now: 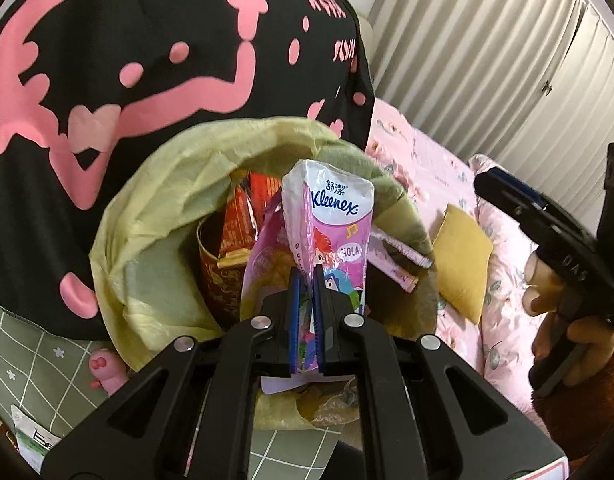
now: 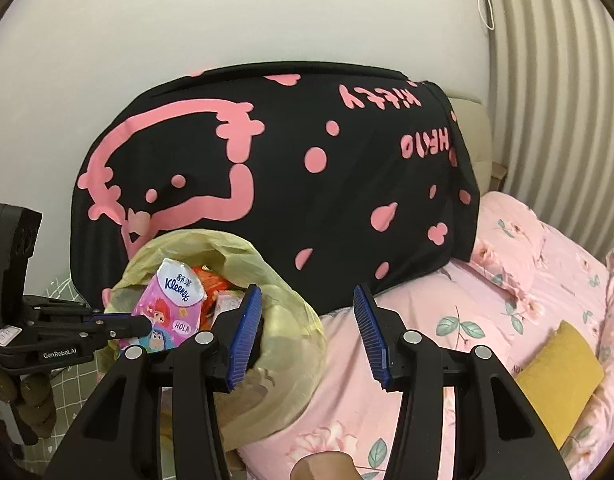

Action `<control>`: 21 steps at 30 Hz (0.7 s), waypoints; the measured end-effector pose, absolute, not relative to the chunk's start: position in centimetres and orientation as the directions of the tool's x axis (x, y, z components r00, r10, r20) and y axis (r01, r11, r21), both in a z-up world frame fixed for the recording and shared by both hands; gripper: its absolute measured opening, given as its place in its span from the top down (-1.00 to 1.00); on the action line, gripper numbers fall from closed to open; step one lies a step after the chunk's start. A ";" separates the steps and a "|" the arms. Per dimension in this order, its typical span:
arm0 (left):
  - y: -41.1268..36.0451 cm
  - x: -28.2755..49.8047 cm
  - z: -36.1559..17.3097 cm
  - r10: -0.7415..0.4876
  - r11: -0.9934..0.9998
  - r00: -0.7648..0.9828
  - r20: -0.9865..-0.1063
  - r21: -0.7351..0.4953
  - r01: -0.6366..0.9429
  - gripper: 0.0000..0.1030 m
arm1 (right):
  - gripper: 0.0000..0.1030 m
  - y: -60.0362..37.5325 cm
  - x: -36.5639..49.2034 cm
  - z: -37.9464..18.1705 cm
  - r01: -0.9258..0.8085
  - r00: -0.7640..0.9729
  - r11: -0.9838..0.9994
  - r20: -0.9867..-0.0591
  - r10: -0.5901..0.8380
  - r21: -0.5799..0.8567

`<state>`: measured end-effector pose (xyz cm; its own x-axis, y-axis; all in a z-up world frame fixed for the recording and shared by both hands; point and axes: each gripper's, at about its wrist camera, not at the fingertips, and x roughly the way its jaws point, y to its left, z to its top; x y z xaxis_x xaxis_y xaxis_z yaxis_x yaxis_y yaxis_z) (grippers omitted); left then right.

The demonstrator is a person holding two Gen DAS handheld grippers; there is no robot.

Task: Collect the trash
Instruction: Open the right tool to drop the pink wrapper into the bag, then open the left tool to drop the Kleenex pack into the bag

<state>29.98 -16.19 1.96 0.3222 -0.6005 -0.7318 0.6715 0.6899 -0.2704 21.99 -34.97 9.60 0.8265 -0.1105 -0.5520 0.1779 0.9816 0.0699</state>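
The Kleenex tissue pack [image 1: 333,224] is clamped by its lower edge between the pads of the left claw [image 1: 307,312], so that the empty-looking wrapper stands up over the mouth of the yellow trash bag [image 1: 155,208]. It is held directly above the opening, probably so that it will fall inside once let go. The bag is already stuffed with red snack wrappers [image 1: 243,216] and a pink stick packet [image 1: 399,266]; it sits on the pink floral bedding [image 2: 407,344], propped against a black cushion with pink print [image 2: 307,168], which likely keeps its mouth upright. The right claw [image 2: 309,332] is seen with its jaws apart and nothing between them, just beside the bag's rim. A mustard-yellow pillow [image 2: 559,372] lies on the bed, well apart from the bag.
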 end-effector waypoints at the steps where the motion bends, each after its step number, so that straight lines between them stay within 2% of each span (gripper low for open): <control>1: -16.3 30.0 1.8 -0.599 0.690 0.319 -0.734 -0.272 0.670 0.86 | 0.12 -35.1 21.9 9.5 0.180 0.825 0.981 -0.554 -0.111 0.071; 3: -16.1 29.9 1.7 -0.608 0.686 0.311 -0.731 -0.286 0.669 0.55 | 0.12 -35.1 21.9 9.3 0.182 0.824 0.980 -0.555 -0.111 0.075; 5: -15.7 29.7 2.0 -0.616 0.685 0.319 -0.720 -0.291 0.668 0.40 | 0.12 -34.9 22.0 9.2 0.180 0.824 0.981 -0.557 -0.108 0.075; 8: -14.7 29.4 2.7 -0.619 0.691 0.341 -0.708 -0.285 0.664 0.30 | 0.12 -34.4 22.2 9.3 0.174 0.825 0.982 -0.556 -0.105 0.073; 14: -10.4 28.8 5.0 -0.607 0.742 0.445 -0.658 -0.270 0.613 0.19 | 0.12 -32.1 23.2 9.8 0.121 0.837 0.990 -0.544 -0.061 0.076; 21: -1.5 29.2 4.9 -0.494 0.859 0.582 -0.645 -0.263 0.439 0.16 | 0.12 -26.2 25.3 10.4 -0.021 0.847 0.998 -0.529 0.048 0.059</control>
<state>29.19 -1.52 4.92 0.5823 -0.4944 -0.6454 0.4387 0.8594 -0.2625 25.26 -26.21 10.38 0.8474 0.0485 -0.5287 -0.0205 0.9981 0.0586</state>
